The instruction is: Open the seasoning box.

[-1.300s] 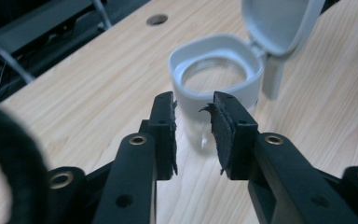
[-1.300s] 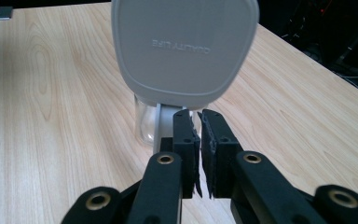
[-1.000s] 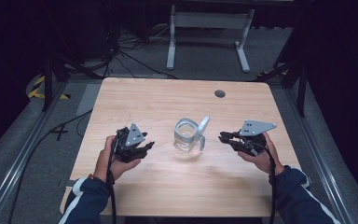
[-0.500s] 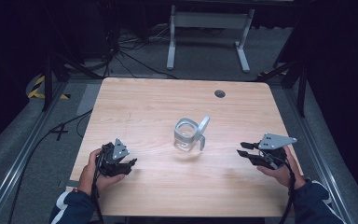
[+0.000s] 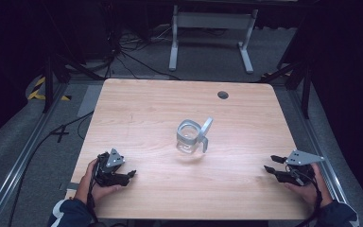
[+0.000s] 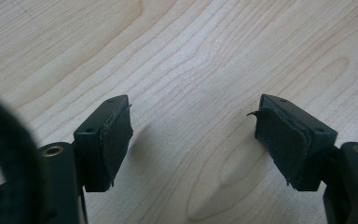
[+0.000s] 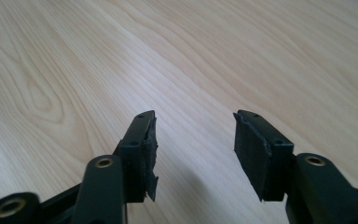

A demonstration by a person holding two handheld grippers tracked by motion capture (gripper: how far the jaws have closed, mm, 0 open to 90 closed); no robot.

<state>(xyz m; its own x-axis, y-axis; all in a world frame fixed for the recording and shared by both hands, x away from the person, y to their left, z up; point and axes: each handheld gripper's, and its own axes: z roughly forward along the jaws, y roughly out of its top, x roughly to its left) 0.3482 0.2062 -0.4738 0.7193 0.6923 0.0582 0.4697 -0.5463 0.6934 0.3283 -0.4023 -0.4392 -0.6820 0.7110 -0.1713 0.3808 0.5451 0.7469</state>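
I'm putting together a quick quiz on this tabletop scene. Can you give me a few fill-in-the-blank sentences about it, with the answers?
1. The clear glass mug stands near the ______ of the wooden table.
2. The left gripper has its jaws apart with ______ between them.
3. The right gripper rests near the table's ______ edge in the high view.
4. The mug's handle points toward the ______ gripper.

Missing words: middle; nothing; right; right

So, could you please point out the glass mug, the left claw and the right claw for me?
glass mug (image 5: 189,137): high view, on its clear side wall.
left claw (image 5: 131,174): high view, midway between its open fingertips.
right claw (image 5: 270,163): high view, midway between its open fingertips.
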